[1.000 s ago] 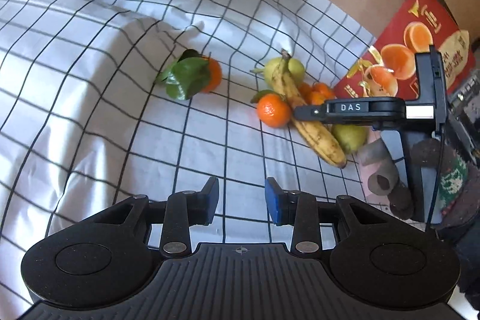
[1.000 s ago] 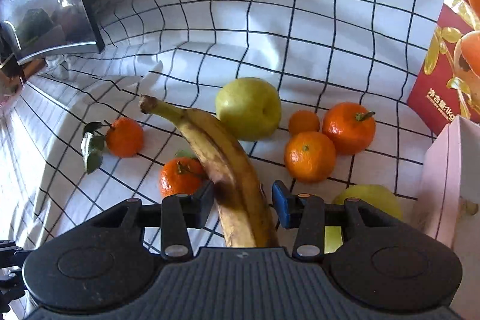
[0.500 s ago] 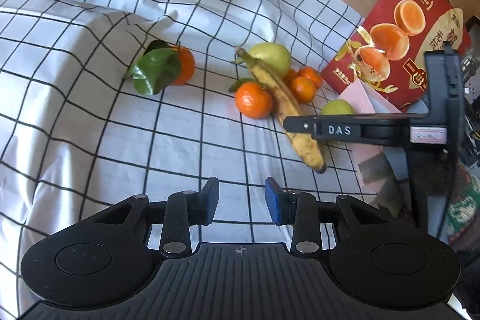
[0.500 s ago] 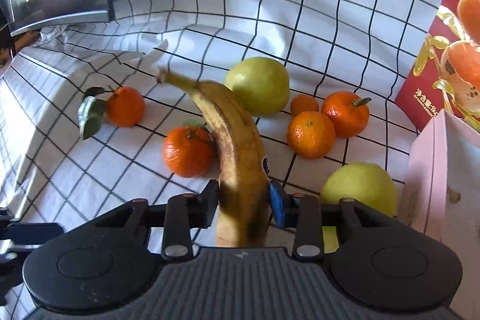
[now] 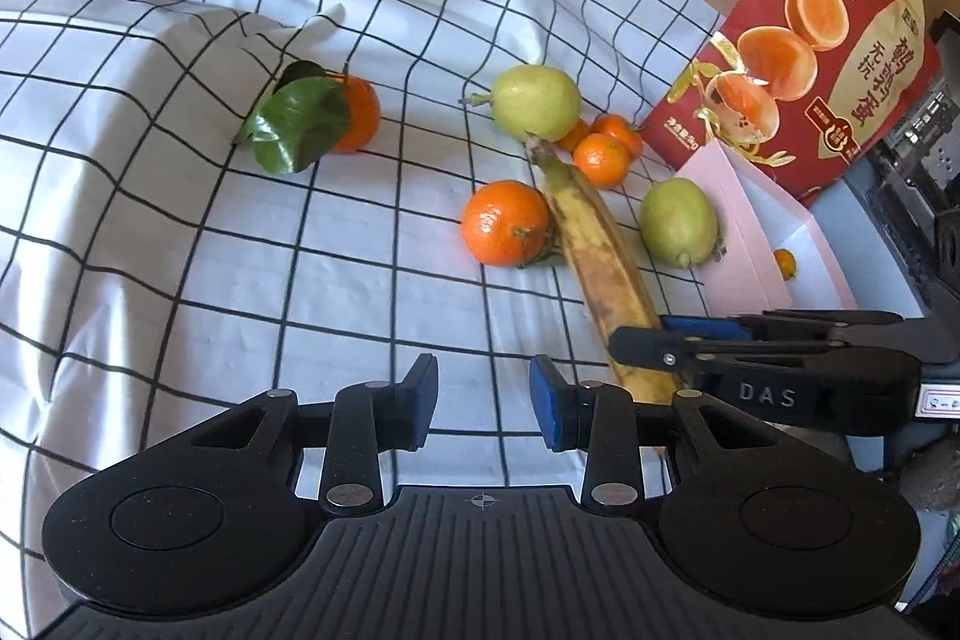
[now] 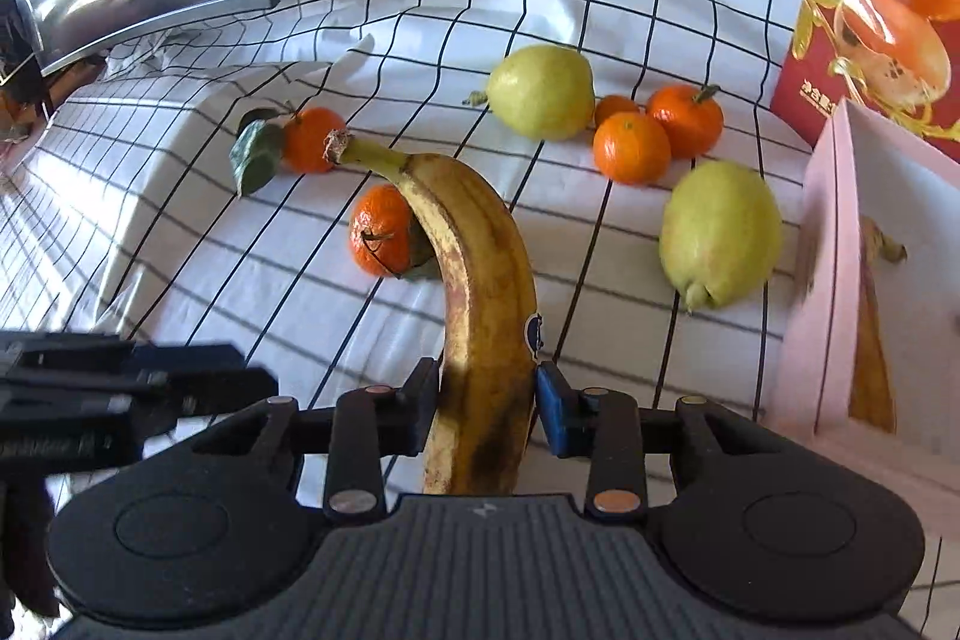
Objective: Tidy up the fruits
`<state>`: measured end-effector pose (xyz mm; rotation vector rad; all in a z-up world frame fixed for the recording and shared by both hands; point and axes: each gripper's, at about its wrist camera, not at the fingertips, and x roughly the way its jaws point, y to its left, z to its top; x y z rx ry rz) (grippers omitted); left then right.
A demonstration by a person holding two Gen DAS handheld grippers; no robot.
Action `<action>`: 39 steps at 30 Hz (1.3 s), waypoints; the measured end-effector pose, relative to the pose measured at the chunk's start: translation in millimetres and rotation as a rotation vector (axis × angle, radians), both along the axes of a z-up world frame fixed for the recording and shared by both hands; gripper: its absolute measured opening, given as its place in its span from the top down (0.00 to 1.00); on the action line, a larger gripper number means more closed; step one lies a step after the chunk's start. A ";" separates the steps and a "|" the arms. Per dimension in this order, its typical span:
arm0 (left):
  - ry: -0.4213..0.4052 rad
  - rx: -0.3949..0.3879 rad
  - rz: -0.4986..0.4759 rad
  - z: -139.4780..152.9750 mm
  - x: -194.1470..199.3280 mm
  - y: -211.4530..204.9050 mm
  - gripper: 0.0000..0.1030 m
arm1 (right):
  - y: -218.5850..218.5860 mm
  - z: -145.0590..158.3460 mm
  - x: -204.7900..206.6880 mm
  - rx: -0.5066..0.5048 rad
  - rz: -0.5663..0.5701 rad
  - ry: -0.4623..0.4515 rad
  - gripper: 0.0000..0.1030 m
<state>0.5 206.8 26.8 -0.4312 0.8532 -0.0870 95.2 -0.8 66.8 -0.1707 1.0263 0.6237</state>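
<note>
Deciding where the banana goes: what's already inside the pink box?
The pink box holds a banana in the right wrist view and a small orange fruit in the left; its walls hide the rest.

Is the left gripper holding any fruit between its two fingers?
No, the left gripper has only checked cloth showing between its fingers; the banana is clamped in the right gripper.

Each camera sits behind its own tool, angled down at the checked cloth (image 5: pixel 180 244) from close by. Both views share the banana (image 6: pixel 480 280), pears, oranges and the red box (image 5: pixel 804 58).
</note>
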 end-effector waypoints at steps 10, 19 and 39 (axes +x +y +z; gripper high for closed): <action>0.001 0.035 0.011 1.5 -9.5 5.8 0.64 | 14.6 -4.1 12.5 0.037 -0.038 -0.055 0.60; -0.001 0.040 0.000 -1.7 -8.7 0.5 0.64 | 19.7 -15.5 21.6 0.064 -0.107 -0.018 0.53; -0.148 0.387 -0.306 11.4 85.8 -40.7 0.63 | -40.0 3.4 -62.5 -0.080 -0.139 -0.179 0.37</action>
